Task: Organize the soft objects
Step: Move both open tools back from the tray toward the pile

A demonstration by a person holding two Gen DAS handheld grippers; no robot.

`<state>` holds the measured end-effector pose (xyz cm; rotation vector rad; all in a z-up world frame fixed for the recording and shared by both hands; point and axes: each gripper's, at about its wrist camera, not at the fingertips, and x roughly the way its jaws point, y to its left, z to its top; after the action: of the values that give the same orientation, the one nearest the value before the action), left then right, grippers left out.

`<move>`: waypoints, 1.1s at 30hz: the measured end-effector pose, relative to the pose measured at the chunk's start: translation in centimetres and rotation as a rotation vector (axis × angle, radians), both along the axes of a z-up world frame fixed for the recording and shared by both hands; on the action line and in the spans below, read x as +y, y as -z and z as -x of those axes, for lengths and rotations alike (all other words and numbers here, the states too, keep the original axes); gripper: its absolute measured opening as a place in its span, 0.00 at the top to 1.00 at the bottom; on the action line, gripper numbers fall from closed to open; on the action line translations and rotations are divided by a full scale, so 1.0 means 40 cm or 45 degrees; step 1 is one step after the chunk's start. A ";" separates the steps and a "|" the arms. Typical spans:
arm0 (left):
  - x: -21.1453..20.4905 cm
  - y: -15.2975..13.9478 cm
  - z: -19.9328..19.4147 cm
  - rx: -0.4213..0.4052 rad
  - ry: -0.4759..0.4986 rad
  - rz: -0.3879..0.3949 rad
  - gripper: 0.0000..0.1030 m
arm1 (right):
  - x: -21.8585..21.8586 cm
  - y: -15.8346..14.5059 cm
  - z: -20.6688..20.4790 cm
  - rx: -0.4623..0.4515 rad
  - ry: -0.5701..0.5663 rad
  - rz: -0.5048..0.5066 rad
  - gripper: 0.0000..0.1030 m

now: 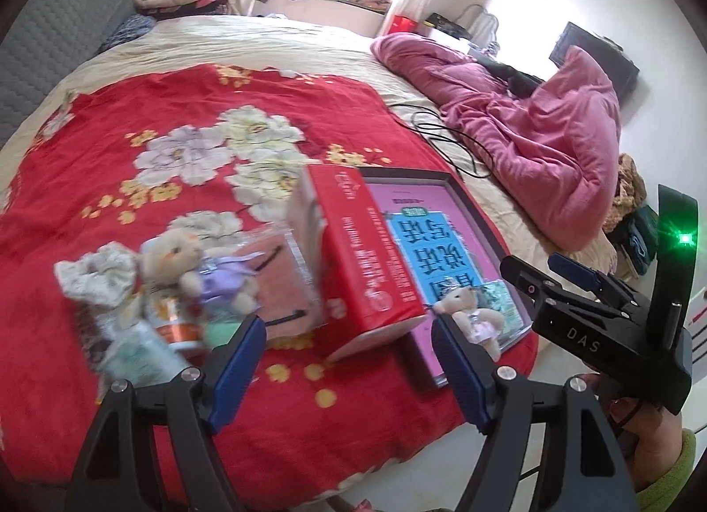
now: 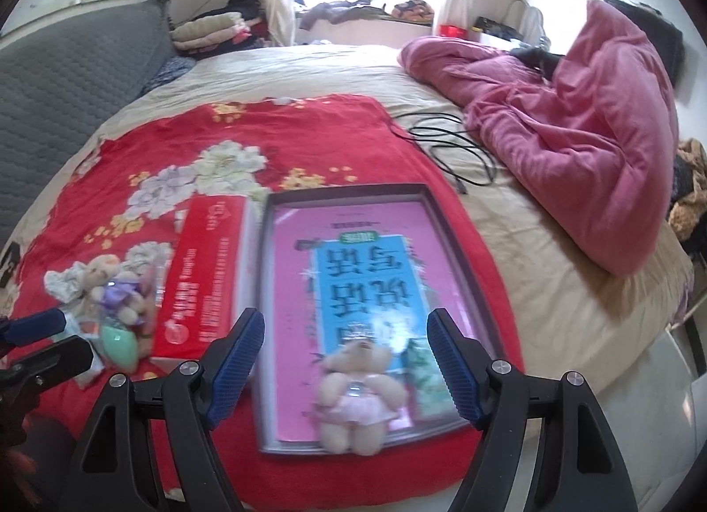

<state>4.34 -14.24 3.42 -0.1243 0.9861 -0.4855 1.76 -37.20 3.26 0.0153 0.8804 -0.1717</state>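
Both grippers hung over the near edge of a bed spread with a red blanket (image 1: 185, 114), each with its jaws standing apart and nothing between them. The left gripper (image 1: 349, 361) pointed down at the blanket, in front of a red box (image 1: 375, 264) that stood between a heap of small things on its left and a shallow tray (image 2: 265, 291) on its right. In that heap a bear in purple (image 1: 207, 269) lay on top of a pink packet (image 1: 283, 286), with a crumpled white scrunchie (image 1: 97, 273) just beside it (the rest of the heap was too blurred to name). The right gripper (image 2: 344, 361) hovered above the tray, where a bear in pink (image 2: 353, 397) lay on its back near the tray's front rim, on a pink book (image 2: 300, 273) with a blue panel that filled the tray. Beside this bear a small green-and-white packet (image 2: 424, 375) rested on the book. Farther back on the bed, well apart from the tray, a black cable (image 2: 459, 149) curled next to a rumpled pink quilt (image 2: 574, 149).
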 end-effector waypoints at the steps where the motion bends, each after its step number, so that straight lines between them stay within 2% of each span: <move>1: 0.016 -0.002 0.002 0.001 -0.010 0.002 0.25 | 0.018 -0.002 -0.004 -0.001 -0.015 0.002 0.25; 14: 0.271 -0.016 0.035 0.030 -0.208 0.053 0.25 | 0.203 -0.042 -0.031 -0.035 -0.156 0.007 0.25; 24: 0.435 0.022 0.059 0.073 -0.340 0.068 0.25 | 0.343 -0.038 -0.042 -0.030 -0.278 0.017 0.25; 33: 0.482 0.074 0.057 0.138 -0.366 0.082 0.25 | 0.432 -0.002 -0.046 0.006 -0.366 0.017 0.25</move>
<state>2.07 5.03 0.44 -0.3482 1.0393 -0.2485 3.61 -19.92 3.35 -0.1237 0.8764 0.0913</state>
